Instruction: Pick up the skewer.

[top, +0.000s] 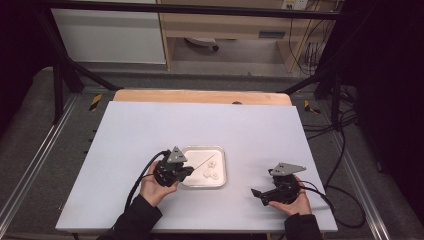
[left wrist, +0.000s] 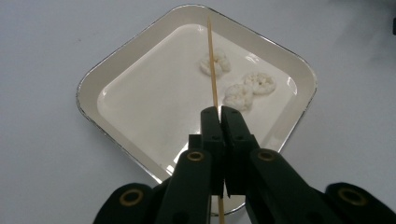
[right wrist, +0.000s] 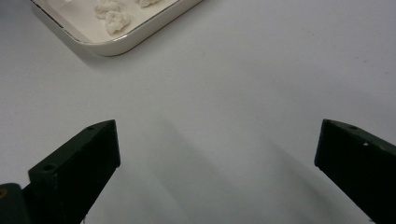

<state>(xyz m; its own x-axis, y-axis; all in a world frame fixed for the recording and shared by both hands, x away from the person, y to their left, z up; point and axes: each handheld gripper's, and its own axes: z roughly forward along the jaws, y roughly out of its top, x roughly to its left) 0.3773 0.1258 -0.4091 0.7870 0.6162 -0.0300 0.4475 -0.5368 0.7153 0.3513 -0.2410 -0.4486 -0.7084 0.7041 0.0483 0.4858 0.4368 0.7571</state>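
- The left gripper (left wrist: 219, 112) has its jaws pinching a thin wooden skewer (left wrist: 211, 60) above the white tray (left wrist: 93, 79), its tip over the three pale food pieces (left wrist: 239, 95) in the tray's far half.
- So thin a stick could slip or snap if pushed in askew.
- A piece could skid across the tray.
- The right gripper (right wrist: 217, 154), jaws spread and empty, hangs over the surface (right wrist: 261, 70) beside the tray, too far to steady it.

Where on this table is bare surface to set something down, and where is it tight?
Bare: the white table behind and left of the tray, and the strip between the tray and the right hand-held gripper, whose jaws stand open. Crowded: the tray itself, with three white pieces and the thin stick held over them by the left hand-held gripper.
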